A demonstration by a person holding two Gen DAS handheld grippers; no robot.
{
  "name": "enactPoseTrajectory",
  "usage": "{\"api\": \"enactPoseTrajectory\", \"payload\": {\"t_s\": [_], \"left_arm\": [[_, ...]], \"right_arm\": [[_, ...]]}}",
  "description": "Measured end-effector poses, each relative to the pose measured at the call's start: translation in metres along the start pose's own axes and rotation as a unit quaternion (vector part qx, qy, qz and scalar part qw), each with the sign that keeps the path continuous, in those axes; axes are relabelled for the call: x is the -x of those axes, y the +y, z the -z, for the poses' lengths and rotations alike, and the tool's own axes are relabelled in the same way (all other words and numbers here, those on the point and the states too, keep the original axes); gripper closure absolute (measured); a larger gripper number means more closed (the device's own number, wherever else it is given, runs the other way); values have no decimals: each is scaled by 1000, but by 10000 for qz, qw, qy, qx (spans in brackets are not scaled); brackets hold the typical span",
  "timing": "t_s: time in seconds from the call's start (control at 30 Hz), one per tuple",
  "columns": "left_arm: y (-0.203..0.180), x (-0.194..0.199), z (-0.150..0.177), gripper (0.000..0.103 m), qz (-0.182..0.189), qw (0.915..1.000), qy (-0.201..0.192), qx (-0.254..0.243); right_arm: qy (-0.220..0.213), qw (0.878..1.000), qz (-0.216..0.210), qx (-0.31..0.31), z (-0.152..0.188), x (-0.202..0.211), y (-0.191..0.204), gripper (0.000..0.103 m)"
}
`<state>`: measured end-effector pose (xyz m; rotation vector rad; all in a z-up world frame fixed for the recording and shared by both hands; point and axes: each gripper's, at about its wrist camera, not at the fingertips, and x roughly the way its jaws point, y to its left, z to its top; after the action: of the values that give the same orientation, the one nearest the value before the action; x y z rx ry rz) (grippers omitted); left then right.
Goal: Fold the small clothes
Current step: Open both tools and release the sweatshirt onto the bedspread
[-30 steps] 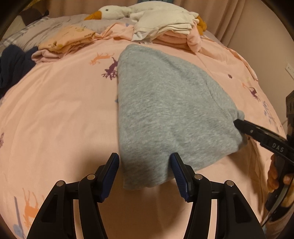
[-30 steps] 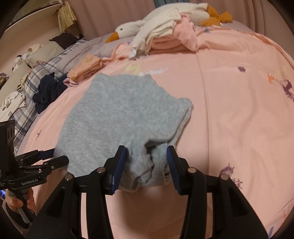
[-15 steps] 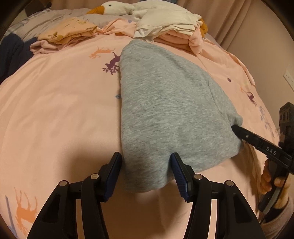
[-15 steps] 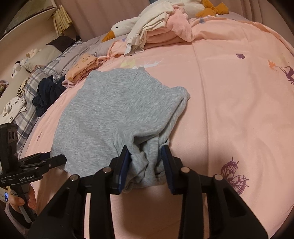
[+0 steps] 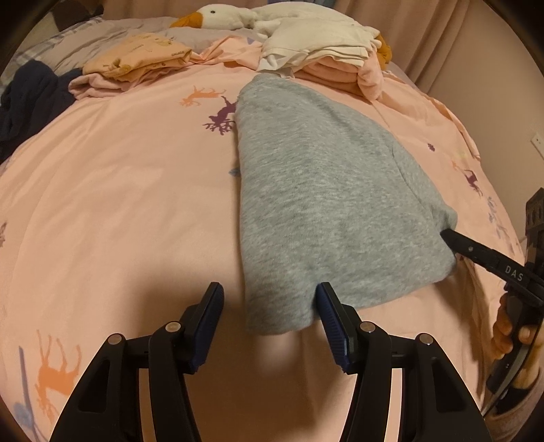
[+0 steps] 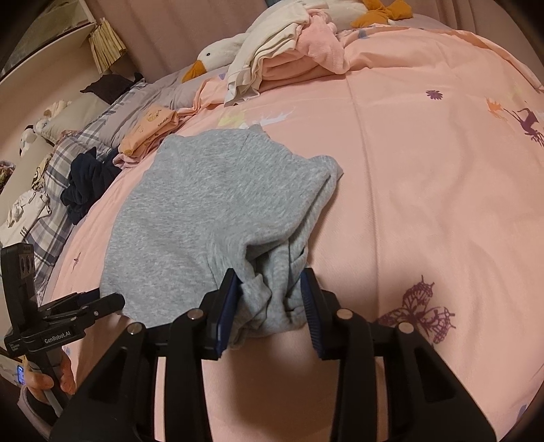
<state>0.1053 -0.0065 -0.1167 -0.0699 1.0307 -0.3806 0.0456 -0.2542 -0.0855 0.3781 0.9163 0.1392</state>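
**Grey garment pinched at one corner on the pink bedcover**

In the right wrist view, the right gripper (image 6: 268, 299) sits at 6 o'clock with a bunched corner of the grey garment (image 6: 210, 210) gathered between its blue pads (image 6: 227, 306). The jaws have just been easing apart a little after a tighter squeeze, yet the cloth fills the gap and both pads press on it, so the claw is clamped on the fabric. At 8 o'clock the left gripper (image 6: 102, 304) reaches in beside the garment's other near corner, held by a hand (image 6: 51, 377).

In the left wrist view, the left gripper (image 5: 268, 306) has its jaws standing apart at 6 o'clock. The garment's near corner lies between them, against the right-hand pad; the left-hand pad is clear of the cloth, over the bare pink bedcover (image 5: 119, 204). The right gripper (image 5: 455, 239) meets the garment's edge at 3 o'clock.

The garment lies mostly flat in the middle of the bed, running away toward 12 o'clock. Beyond it, a stack of folded white and pink clothes (image 5: 323, 57) sits at 12 o'clock, a folded orange piece (image 5: 136, 61) at 11 o'clock, a dark navy heap (image 5: 27, 98) at 10 o'clock, and a white plush goose (image 5: 221, 15) along the far edge.
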Motion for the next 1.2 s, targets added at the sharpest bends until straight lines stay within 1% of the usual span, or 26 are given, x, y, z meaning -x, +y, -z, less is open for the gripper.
{"api": "enactPoseTrajectory", "payload": {"t_s": [0.27,0.73,0.93,1.2], "left_arm": [[4,6,5,46,-154,9999,2,63],[7,8,6,46,-261,9996,-8,48],[8,8,7,46,-280,9996,1,41],[10,10,9,46,-347,9994,-2,55]], "right_arm": [[-19,10000,40,-52,2,6,-1,63],[-1,9999,143,-33,1,7,-1,63],[14,9998,182,-48,1,6,-3,58],[6,9998,196,-91,2,9,-6,57]]}}
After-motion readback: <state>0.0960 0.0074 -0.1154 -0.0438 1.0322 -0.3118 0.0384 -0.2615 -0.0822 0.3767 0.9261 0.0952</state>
